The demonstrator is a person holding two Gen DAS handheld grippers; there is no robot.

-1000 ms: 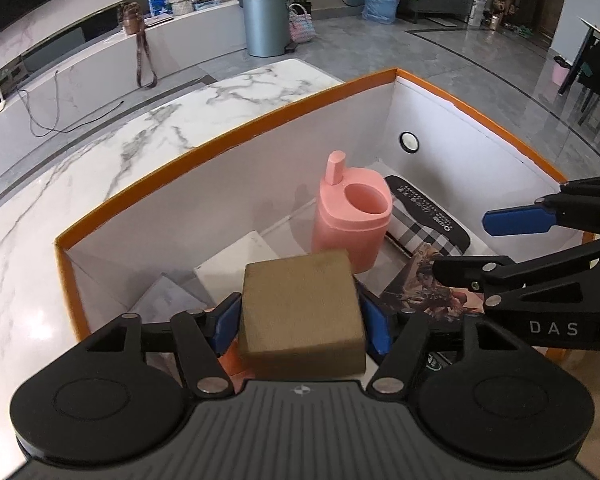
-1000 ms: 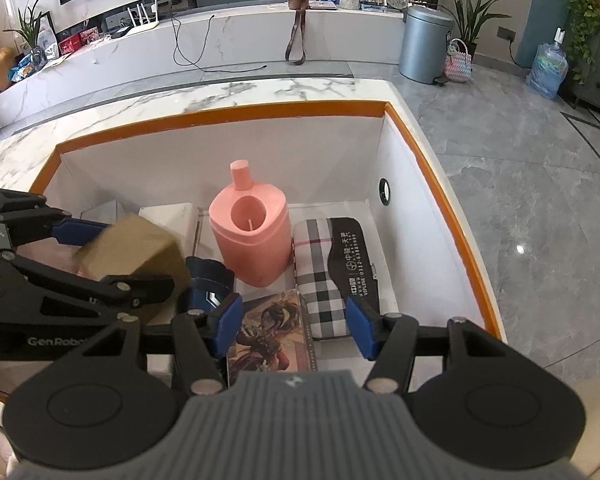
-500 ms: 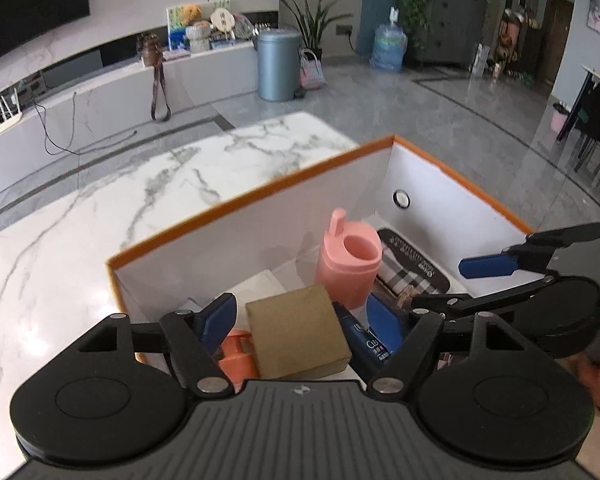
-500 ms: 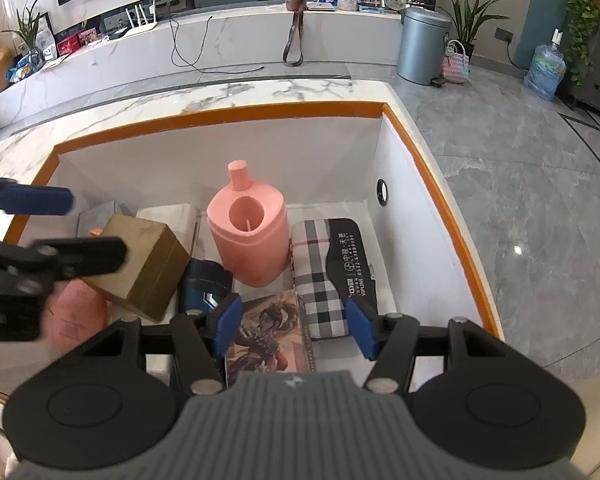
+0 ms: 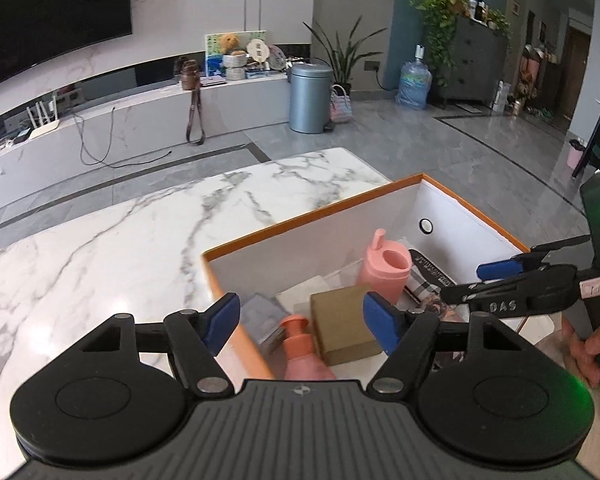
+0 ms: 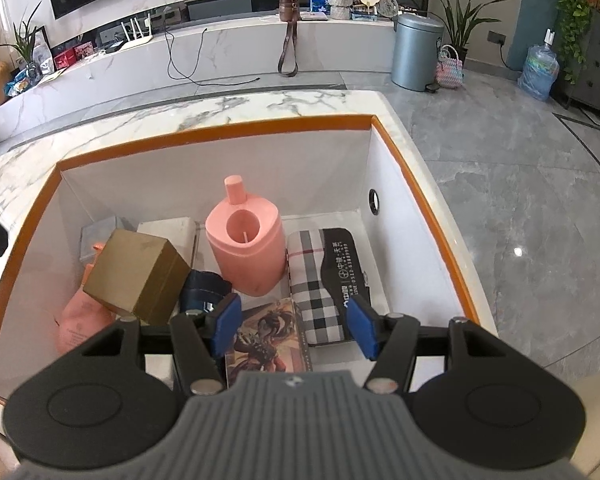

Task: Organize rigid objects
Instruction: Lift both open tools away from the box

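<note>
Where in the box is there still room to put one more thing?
Bare floor shows between the checked case and the box's right wall, and behind the pink jug by the back wall. The left side, around the brown box, is crowded.

L gripper [image 5: 300, 322] jaws wide, just closing slightly, empty; R gripper [image 6: 292, 326] half-open, empty, angled down.

Grey tiled floor [image 5: 480, 160], marble counter [image 5: 120, 248], wall TV [image 5: 52, 16]
</note>
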